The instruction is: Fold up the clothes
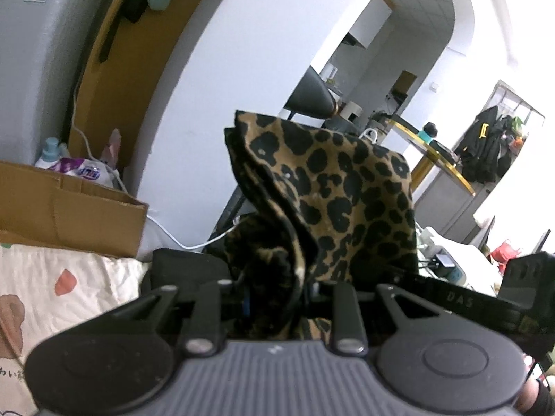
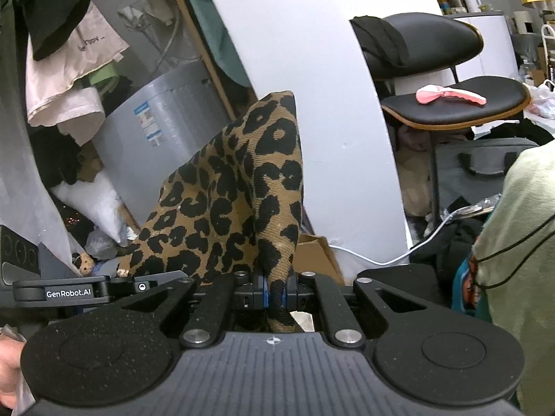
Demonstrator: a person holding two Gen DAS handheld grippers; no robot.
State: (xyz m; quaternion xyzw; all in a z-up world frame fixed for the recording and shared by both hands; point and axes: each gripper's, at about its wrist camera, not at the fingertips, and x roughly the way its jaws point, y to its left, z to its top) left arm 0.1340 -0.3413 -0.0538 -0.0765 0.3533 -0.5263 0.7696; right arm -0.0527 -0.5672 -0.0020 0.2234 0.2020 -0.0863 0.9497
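Leopard-print cloth (image 1: pixel 333 187) is bunched and creased, pinched up off the bed (image 1: pixel 69 284) by both the left hand-held gripper (image 1: pixel 277 291) and right hand-held gripper (image 2: pixel 275 291), its lower part hidden behind them.

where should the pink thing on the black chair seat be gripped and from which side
Grip the pink thing across its slim middle, coming from above: it lies flat and lengthwise on the chair seat, bulbous at its left end, so its narrow waist suits closing jaws best.
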